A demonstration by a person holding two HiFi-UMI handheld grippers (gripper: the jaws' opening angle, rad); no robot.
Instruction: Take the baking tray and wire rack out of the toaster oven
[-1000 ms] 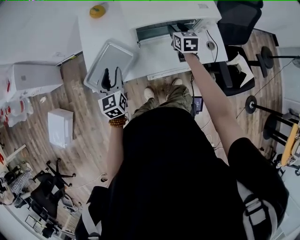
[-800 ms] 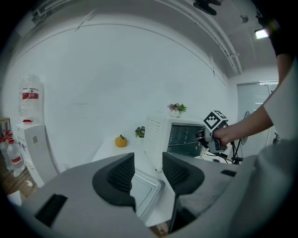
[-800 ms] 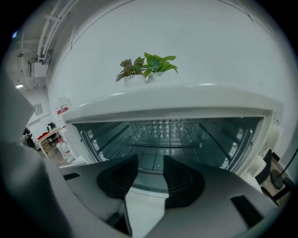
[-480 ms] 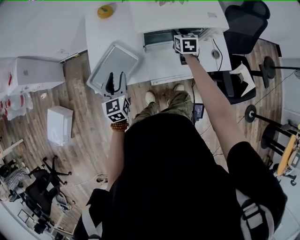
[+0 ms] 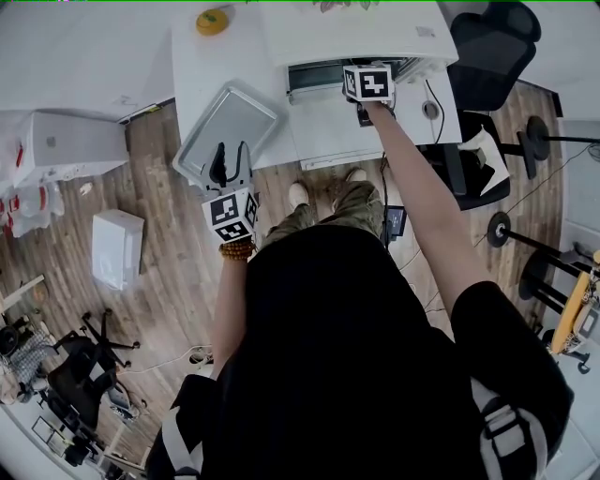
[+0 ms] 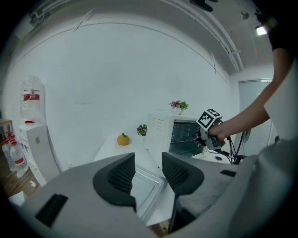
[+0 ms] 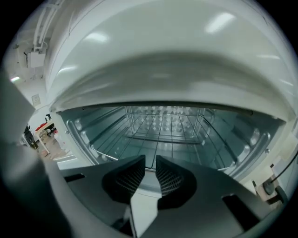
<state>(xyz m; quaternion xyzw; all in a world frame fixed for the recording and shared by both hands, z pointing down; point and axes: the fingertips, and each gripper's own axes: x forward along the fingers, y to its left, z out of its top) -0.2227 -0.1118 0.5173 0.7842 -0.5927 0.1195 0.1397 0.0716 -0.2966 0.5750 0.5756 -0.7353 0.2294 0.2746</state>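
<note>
1. No brand or readable writing is showing on the toaster oven (image 5: pixel 361 33). The only print nearby is the black square markers on the gripper cubes. Far left of the oven, a water bottle (image 6: pixel 31 96) is carrying a red label too small to read.
2. The wire rack (image 7: pixel 163 132) is sitting inside the oven, on the side rails.
3. The right gripper (image 7: pixel 150 173) is hovering at the oven's mouth, at the rack's front edge. Its jaws are standing a narrow slit apart, in line with one wire. Whether they are touching it cannot be told.
4. The baking tray (image 5: pixel 228 122) is lying on the white table (image 5: pixel 192 66), left of the oven. Its near corner is reaching the table's edge.
5. The left gripper (image 6: pixel 148 168) is hanging over the tray's near edge, jaws moderately apart and gripping nothing.
6. The oven door (image 5: pixel 337 131) is lying open and flat in front of the oven, leaving the mouth clear.
7. An orange round thing (image 5: pixel 208 19) is resting left of the oven, well apart from the tray.
</note>
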